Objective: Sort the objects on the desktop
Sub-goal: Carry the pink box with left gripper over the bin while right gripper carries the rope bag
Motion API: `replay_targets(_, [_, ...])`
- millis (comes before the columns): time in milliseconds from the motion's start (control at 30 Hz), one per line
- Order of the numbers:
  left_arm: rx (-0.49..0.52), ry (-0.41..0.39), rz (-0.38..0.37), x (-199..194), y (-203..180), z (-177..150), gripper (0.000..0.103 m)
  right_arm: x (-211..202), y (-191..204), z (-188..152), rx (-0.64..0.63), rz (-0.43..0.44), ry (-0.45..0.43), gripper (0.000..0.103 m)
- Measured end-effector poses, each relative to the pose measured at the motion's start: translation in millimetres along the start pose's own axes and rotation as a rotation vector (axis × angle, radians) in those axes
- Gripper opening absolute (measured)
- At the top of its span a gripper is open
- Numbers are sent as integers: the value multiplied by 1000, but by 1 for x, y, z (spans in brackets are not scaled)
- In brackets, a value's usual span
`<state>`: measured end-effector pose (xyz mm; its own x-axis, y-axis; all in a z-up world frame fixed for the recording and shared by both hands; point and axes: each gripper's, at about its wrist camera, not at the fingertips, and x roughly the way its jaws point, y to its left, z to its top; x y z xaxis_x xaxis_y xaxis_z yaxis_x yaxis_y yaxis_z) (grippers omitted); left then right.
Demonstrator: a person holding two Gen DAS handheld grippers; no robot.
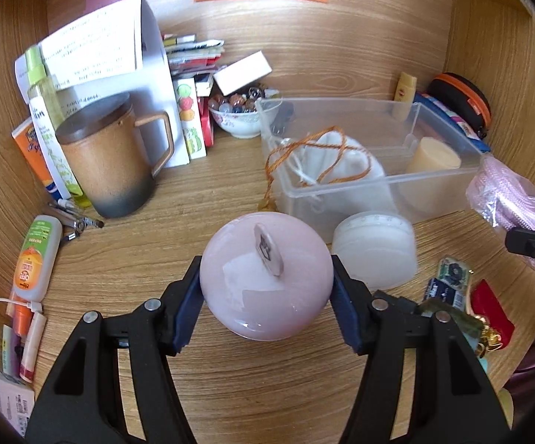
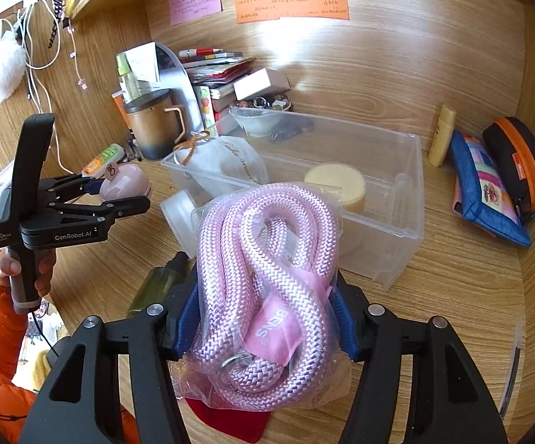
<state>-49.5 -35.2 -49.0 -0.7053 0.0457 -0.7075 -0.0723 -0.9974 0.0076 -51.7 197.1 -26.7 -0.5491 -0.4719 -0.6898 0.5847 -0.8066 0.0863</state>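
Both sets of tongs are loaded here. The left tongs (image 1: 266, 298) are clamping a glossy pale pink round ceramic jar (image 1: 266, 277) by its sides, holding it just in front of the clear plastic storage bin (image 1: 434, 181) on the wooden tabletop (image 1: 200, 192). The right tongs (image 2: 263, 318) are squeezing a clear bag of coiled pink braided rope (image 2: 263, 277), hovering near the bin's front wall. I'd guess both are heading into the bin. The jar looks slick, so I'd be keeping it level and lowering it beside the white drawstring pouch (image 1: 341, 162), not on top of it.
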Motion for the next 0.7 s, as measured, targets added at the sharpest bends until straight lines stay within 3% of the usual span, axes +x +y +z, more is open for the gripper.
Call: replay_targets(700, [39,-61,-54,-20,-20,37,62,-19,-22,29,-3,-43,-50,56])
